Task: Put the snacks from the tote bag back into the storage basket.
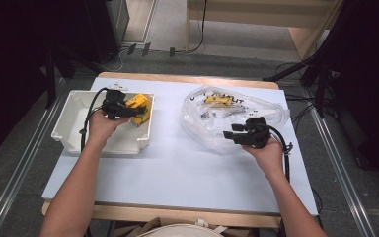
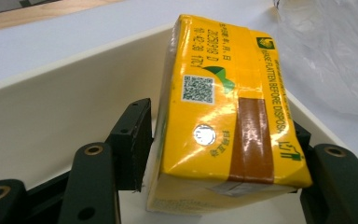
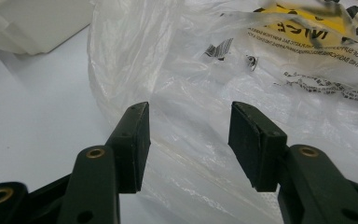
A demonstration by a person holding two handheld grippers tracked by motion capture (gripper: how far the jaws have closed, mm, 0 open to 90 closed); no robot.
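Yellow carton [image 2: 223,121] between hand-held gripper [image 2: 214,154] jaws

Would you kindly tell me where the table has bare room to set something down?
Free: the strip between the white bin and plastic bag, and the near table edge. Crowded: the bin's right end with the yellow carton.

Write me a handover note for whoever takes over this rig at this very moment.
Left gripper: jaws around the yellow drink carton inside the white plastic bin; a gap shows at the left pad, so grip looks released.
Right gripper: open, empty, at the edge of the clear plastic bag.
Done: one carton in the bin.
Left: withdraw the left gripper; the bag holds another yellow item and small parts.
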